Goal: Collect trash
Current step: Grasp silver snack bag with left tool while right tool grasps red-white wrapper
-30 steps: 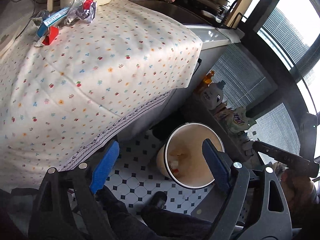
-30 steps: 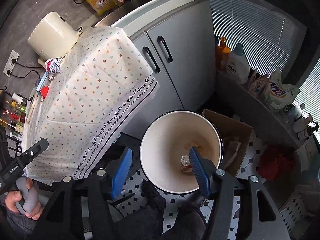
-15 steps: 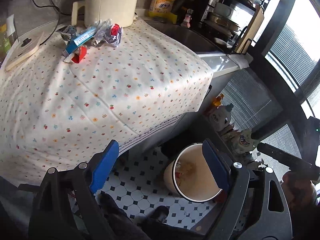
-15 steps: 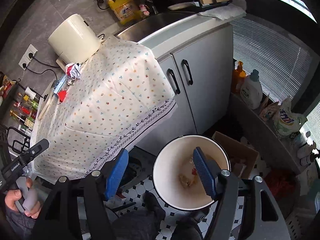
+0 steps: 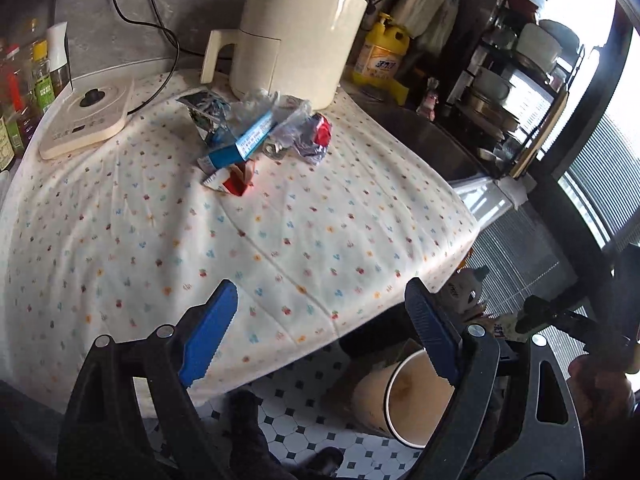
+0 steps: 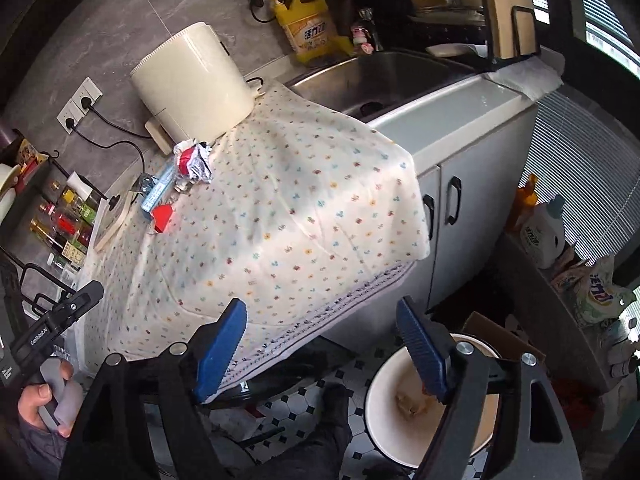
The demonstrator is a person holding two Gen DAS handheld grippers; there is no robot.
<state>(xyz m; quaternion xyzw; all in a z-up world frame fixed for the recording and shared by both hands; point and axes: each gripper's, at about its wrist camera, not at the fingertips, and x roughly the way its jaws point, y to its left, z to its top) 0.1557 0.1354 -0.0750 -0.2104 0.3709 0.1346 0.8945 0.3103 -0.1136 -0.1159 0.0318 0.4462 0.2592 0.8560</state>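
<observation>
Left wrist view: the left gripper (image 5: 320,332) hangs above the near edge of the flowered tablecloth (image 5: 280,240), its blue jaws spread wide with nothing between them. Going left to right across the far side of the cloth, the trash heap starts with a torn silvery wrapper (image 5: 204,110), then a blue-and-white box (image 5: 240,142) whose long axis runs from near-left to far-right, a red carton scrap (image 5: 236,182) just in front of it, and a crumpled clear-and-red wrapper (image 5: 308,132) at the right end. The heap sits just before the cream appliance (image 5: 296,36), ahead of this gripper and a little to its left.

Right wrist view: the same pile (image 6: 180,176) lies far up and left, well apart from the right gripper (image 6: 320,344), whose jaws are opening and hold nothing. The trash bin (image 6: 384,400) stands on the tiled floor under its right finger, with scraps inside.

My judgement: the left gripper has the shorter, straighter reach to the pile.
</observation>
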